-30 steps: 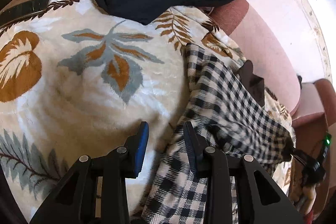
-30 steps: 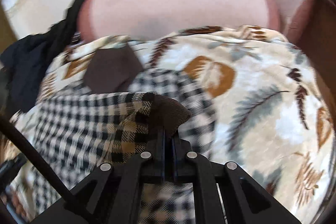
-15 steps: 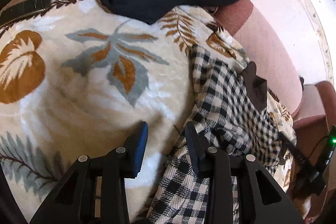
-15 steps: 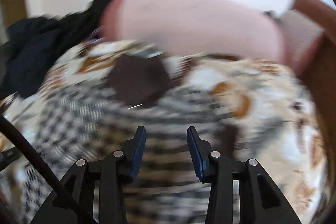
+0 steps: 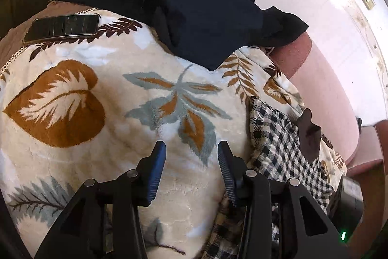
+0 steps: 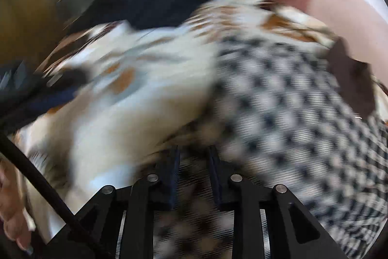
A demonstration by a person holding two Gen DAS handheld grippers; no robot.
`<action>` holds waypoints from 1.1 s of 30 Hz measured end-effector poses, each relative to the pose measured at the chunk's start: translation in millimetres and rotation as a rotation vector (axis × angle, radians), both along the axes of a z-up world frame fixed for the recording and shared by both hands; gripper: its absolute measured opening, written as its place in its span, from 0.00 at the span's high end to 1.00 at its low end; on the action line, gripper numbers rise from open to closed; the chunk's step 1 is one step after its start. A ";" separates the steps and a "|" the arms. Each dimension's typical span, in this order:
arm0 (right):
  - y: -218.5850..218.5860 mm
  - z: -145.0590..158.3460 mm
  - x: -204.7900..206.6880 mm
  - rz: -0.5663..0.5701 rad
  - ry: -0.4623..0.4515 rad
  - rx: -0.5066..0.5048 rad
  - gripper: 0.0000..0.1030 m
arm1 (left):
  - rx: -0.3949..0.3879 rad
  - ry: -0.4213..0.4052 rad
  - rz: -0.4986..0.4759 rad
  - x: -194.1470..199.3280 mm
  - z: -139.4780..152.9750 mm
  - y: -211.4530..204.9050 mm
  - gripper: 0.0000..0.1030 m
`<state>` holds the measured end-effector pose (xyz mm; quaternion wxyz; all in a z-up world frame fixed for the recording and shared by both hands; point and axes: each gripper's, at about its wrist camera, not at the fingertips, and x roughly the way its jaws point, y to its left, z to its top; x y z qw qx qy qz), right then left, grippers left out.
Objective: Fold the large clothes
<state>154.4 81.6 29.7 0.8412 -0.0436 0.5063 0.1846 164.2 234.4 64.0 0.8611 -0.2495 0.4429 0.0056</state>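
Both tongs spread over the leaf blanket, checked garment lying alongside.

We are looking at a cream leaf-print blanket [image 5: 80,113] covering a pink sofa [image 5: 322,84], with a dark navy garment [image 5: 198,4] heaped at its far edge and the checked garment [image 5: 276,145] lying along its right side, a brown patch [image 5: 309,135] on it. We are holding the left tongs [image 5: 191,162] spread apart over bare blanket, just left of the checks, gripping nothing. Our right tongs [image 6: 194,162] are standing parted with checked cloth [image 6: 291,113] blurred beneath them; whether they are touching it we cannot tell. A phone [image 5: 63,27] is lying at the far left corner.
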 end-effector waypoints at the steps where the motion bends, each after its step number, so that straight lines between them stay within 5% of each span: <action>1: 6.7 0.7 -6.6 0.033 0.005 0.001 0.74 | 0.003 -0.003 -0.002 -1.2 0.5 -0.4 0.59; 5: -19.1 20.0 -17.5 -0.039 -0.050 0.048 0.74 | 0.029 -0.017 -0.014 -6.0 4.2 -4.1 0.57; 10: -142.2 37.7 -15.4 -0.395 -0.088 0.090 0.74 | 0.026 -0.007 -0.037 -5.2 1.5 -9.0 0.56; 14: -261.3 16.2 -30.9 -0.669 -0.018 0.022 0.74 | 0.022 0.015 -0.075 -2.9 -2.7 -15.9 0.56; 17: -333.0 6.0 -48.1 -0.818 0.024 0.021 0.85 | 0.023 0.036 -0.105 -1.7 -6.3 -18.7 0.55; 19: -376.7 10.4 -78.3 -0.950 0.027 0.066 0.76 | 0.014 0.048 -0.128 -1.9 -8.2 -19.8 0.55; 20: -390.4 15.6 -92.6 -0.999 0.019 0.064 0.61 | 0.008 0.051 -0.141 -2.3 -8.9 -20.8 0.53; 26: -434.3 23.0 -168.3 -1.018 0.047 0.209 0.56 | -0.057 0.072 -0.292 -13.7 -16.7 -31.8 0.48; 33: -412.9 -40.3 -245.7 -0.922 0.203 0.667 0.54 | -0.288 0.172 -0.534 -51.0 -46.9 -52.0 0.47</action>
